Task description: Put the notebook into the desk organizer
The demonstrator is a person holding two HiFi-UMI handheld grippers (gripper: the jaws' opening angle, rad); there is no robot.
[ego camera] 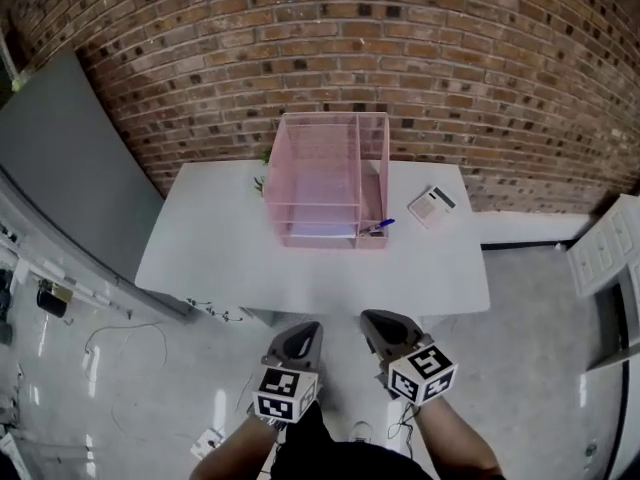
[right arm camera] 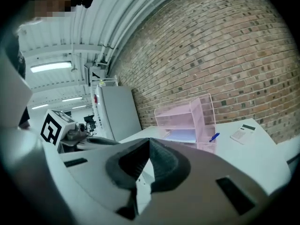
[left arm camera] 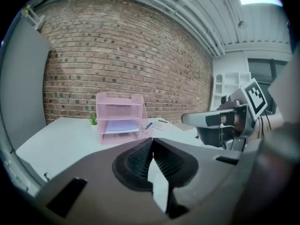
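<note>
already the job looks finished, with nothing left that i can judge. nearest, the left tool [ego camera: 303, 336] and right tool [ego camera: 383, 328] hang off the near edge of the surface, well apart from the organizer. each is clenched on nothing, its dark ribbed pads meeting. beyond them, the smooth white surface [ego camera: 220, 253] carries the organizer [ego camera: 275, 168], a boxy rack of pink wire mesh with stacked trays. the notebook [left arm camera: 120, 126], flat and pale lilac, lies in its lowest tray. a slim blue pen [ego camera: 378, 226] leans in the organizer's right-hand slot. a flat white calculator [ego camera: 432, 206] sits to the organizer's right, apart from it. behind the organizer stands a rough red brick wall [ego camera: 400, 48].
</note>
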